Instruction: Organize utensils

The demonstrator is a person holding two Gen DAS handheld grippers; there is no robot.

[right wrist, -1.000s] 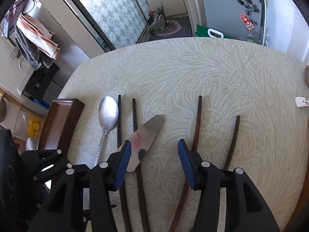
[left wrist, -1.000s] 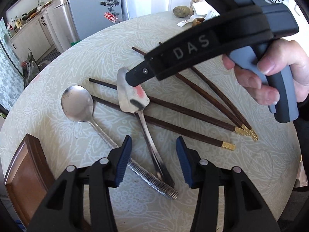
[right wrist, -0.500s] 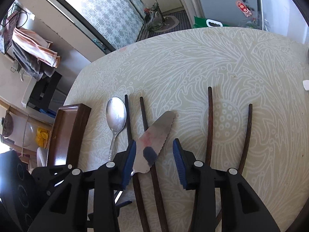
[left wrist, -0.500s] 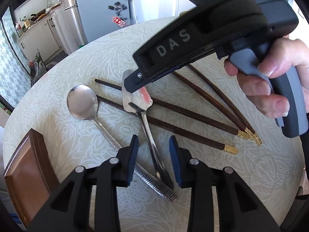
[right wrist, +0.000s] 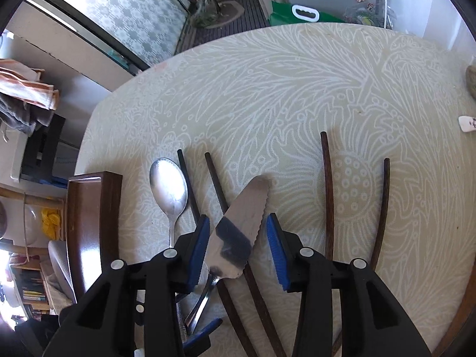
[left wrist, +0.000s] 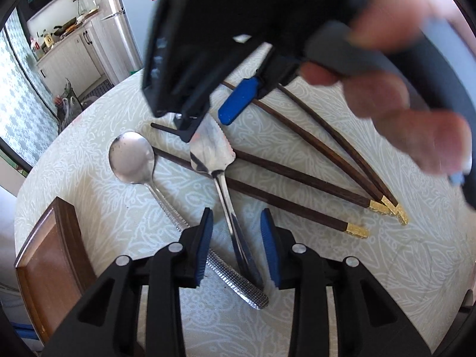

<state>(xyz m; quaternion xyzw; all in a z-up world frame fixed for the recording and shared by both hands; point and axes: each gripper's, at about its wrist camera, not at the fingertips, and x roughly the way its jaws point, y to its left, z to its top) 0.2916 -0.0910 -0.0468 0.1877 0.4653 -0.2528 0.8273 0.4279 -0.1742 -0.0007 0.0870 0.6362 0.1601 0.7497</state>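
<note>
tray (left wrist: 50,247): contents out of view | left tongs (left wrist: 236,247): apart astride server handle (left wrist: 238,244) | right tongs (right wrist: 238,247): apart over blade

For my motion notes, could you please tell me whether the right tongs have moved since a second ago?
Yes. The right tongs have shifted toward the cake server: its blade now lies between the fingers, not beside the left one, while the spoon keeps its place.

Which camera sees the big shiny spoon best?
The left wrist view. There the spoon shows whole, from round bowl to bumpy handle end, lying on the table. The right wrist view shows its bowl clearly, but the handle disappears behind the right gripper's finger.
</note>
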